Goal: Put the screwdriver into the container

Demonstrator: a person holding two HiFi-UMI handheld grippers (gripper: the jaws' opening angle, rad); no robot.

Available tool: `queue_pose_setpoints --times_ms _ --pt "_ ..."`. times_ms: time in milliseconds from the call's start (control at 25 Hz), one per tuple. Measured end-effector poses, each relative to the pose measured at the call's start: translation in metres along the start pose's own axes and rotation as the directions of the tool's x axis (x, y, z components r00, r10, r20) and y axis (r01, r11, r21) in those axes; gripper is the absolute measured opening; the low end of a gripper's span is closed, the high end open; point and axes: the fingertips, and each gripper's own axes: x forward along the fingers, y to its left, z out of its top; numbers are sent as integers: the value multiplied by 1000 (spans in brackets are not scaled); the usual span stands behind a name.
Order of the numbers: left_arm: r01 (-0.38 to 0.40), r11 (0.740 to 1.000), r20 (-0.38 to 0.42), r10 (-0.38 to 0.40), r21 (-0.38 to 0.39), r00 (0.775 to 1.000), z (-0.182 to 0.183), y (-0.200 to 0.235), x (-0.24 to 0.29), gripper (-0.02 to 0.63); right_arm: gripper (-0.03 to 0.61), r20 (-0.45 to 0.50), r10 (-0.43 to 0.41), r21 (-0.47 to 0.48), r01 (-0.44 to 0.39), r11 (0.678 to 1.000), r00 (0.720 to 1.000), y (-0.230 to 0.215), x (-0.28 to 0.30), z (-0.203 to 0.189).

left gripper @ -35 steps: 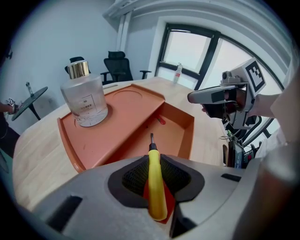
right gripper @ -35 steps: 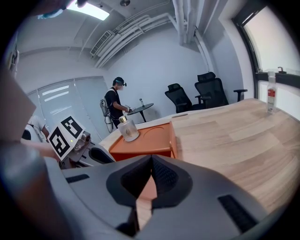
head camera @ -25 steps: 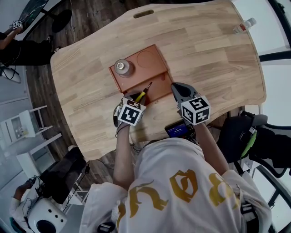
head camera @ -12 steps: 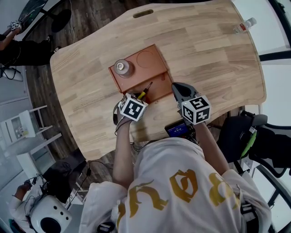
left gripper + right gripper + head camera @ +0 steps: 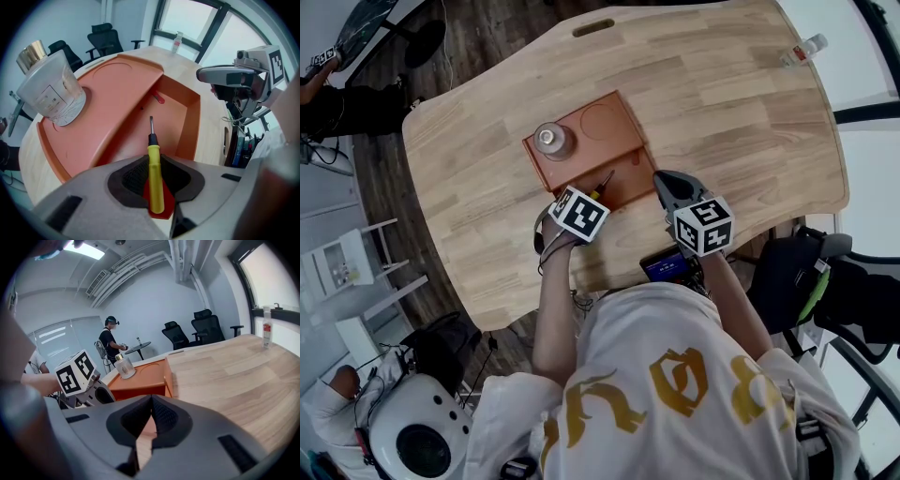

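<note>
My left gripper [image 5: 154,165] is shut on the yellow handle of the screwdriver [image 5: 154,176]. Its black collar and metal tip point forward over the deep compartment [image 5: 171,117] of the orange tray container [image 5: 122,91]. In the head view the screwdriver [image 5: 600,183] sticks out ahead of the left gripper [image 5: 590,195] above the near part of the tray [image 5: 609,124]. Just right of the tray's near corner, my right gripper [image 5: 666,181] hangs over the table. Its jaws [image 5: 151,401] are closed with nothing between them.
A glass jar with a gold cap [image 5: 553,141] stands on the tray's raised left shelf. A small red mark [image 5: 159,97] lies in the compartment. A clear bottle [image 5: 803,52] stands at the table's far right corner. A person [image 5: 110,345] stands beyond the table, by office chairs.
My left gripper has moved forward over the tray's near edge with the screwdriver in it. The right gripper has stayed where it was.
</note>
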Motion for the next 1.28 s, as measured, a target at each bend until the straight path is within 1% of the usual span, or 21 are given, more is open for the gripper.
queue_pose_setpoints --times_ms 160,240,400,520,800,1160,1280 --pt "-12 1000 -56 13 13 998 -4 0 3 78 11 6 -1 1 1 1000 1000 1 -1 2" --pt "-14 1000 -68 16 23 998 -5 -1 4 78 11 7 -2 1 2 1000 1000 1 -2 2" --pt "9 1000 -57 -8 28 998 -4 -7 4 78 11 5 -2 0 2 1000 1000 1 -3 1" --pt "8 1000 -60 -6 29 998 -5 -7 5 78 11 2 3 -2 -3 1000 1000 3 -2 0" --pt "32 999 -43 -32 2 999 -4 -8 3 78 11 -2 10 -8 -10 1000 1000 5 -2 -1" --pt "32 999 -48 -33 -7 998 -3 -8 2 78 11 7 -4 6 4 1000 1000 -5 -8 0" --pt "44 999 -20 -45 -29 999 0 -8 1 78 11 9 -4 4 4 1000 1000 -6 -8 2"
